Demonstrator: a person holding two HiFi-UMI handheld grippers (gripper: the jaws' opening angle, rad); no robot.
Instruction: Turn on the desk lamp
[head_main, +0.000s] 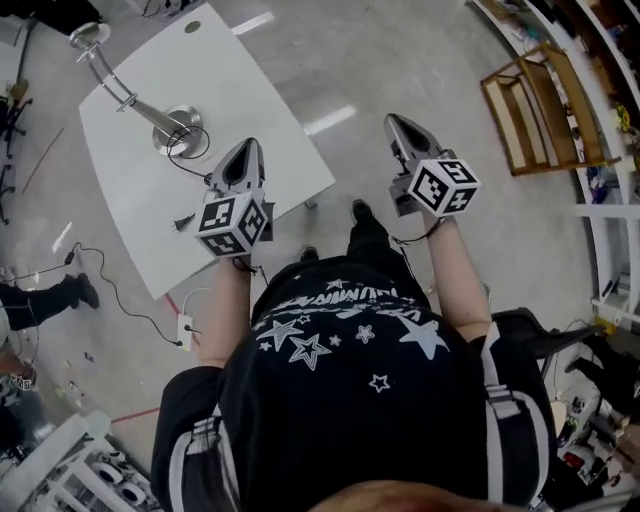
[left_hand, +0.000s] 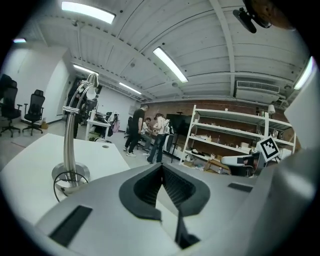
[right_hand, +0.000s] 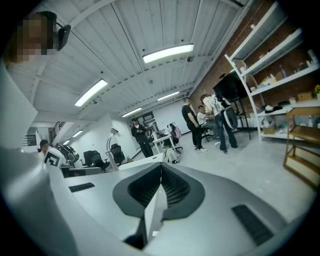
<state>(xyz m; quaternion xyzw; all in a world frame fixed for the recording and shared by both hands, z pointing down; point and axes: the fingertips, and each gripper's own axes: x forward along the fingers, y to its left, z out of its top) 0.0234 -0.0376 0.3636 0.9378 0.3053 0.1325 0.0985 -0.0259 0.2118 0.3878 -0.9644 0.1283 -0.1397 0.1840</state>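
Note:
A silver desk lamp (head_main: 176, 128) stands on the white desk (head_main: 250, 90), its round base near the desk's middle and its arm reaching up-left to the head (head_main: 90, 36); no glow shows. My left gripper (head_main: 247, 146) is shut and empty, hovering over the desk's near edge just right of the lamp base. In the left gripper view the lamp (left_hand: 69, 145) rises at the left, apart from the shut left gripper (left_hand: 162, 166). My right gripper (head_main: 393, 122) is shut and empty, held over the floor right of the desk. The right gripper view shows the shut right gripper (right_hand: 161, 166) and the lamp (right_hand: 111, 145) far off.
A black cable (head_main: 185, 150) loops round the lamp base. A power strip (head_main: 185, 330) lies on the floor below the desk. A wooden rack (head_main: 540, 105) and shelving (left_hand: 235, 135) stand to the right. Several people (left_hand: 147, 132) stand in the background; office chairs (left_hand: 30, 110) at far left.

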